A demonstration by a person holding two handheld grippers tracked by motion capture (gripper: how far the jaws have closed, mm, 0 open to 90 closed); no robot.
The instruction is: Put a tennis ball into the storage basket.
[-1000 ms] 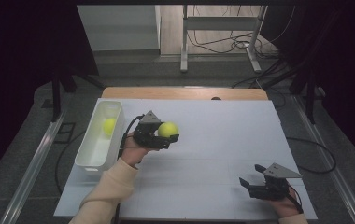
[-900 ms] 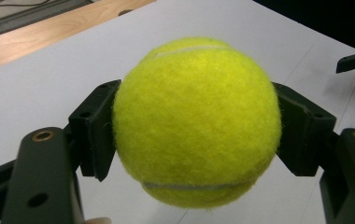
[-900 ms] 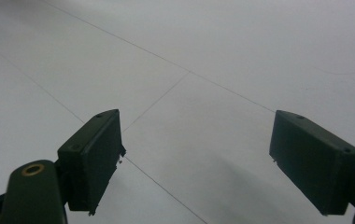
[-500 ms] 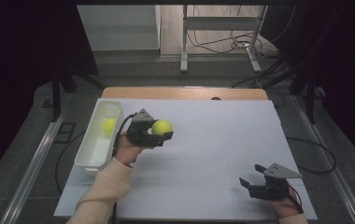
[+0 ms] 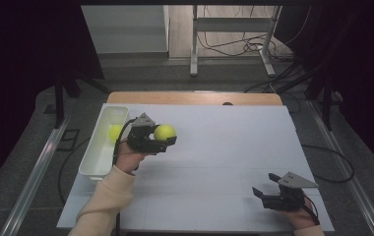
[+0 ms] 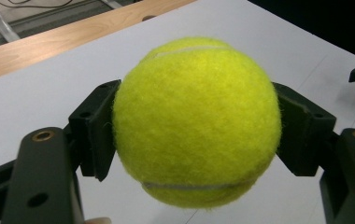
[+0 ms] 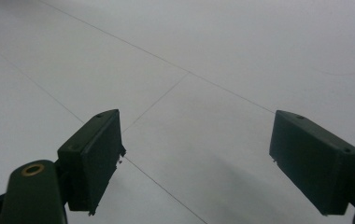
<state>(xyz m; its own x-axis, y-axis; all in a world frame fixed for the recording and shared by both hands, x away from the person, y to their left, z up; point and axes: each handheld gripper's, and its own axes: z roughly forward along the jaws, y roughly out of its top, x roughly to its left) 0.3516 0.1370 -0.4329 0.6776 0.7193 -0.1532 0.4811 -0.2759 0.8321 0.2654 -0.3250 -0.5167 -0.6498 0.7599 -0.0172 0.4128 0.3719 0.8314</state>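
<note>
My left gripper (image 5: 168, 138) is shut on a yellow tennis ball (image 5: 165, 132), held above the white table sheet just right of the white tray (image 5: 94, 157). In the left gripper view both black pads press the sides of the ball (image 6: 196, 121). A second yellow ball (image 5: 114, 132) lies inside the tray. My right gripper (image 5: 265, 185) rests low at the table's front right corner, open, and the right gripper view has bare white sheet between the pads of my right gripper (image 7: 196, 161).
The white sheet (image 5: 214, 147) covers most of a wooden table (image 5: 190, 98), whose far edge is exposed. Cables and metal stand legs lie on the floor beyond. Dark curtains flank both sides.
My left hand has carried the ball a little leftward, closer to the tray. The right gripper has stayed in place.
</note>
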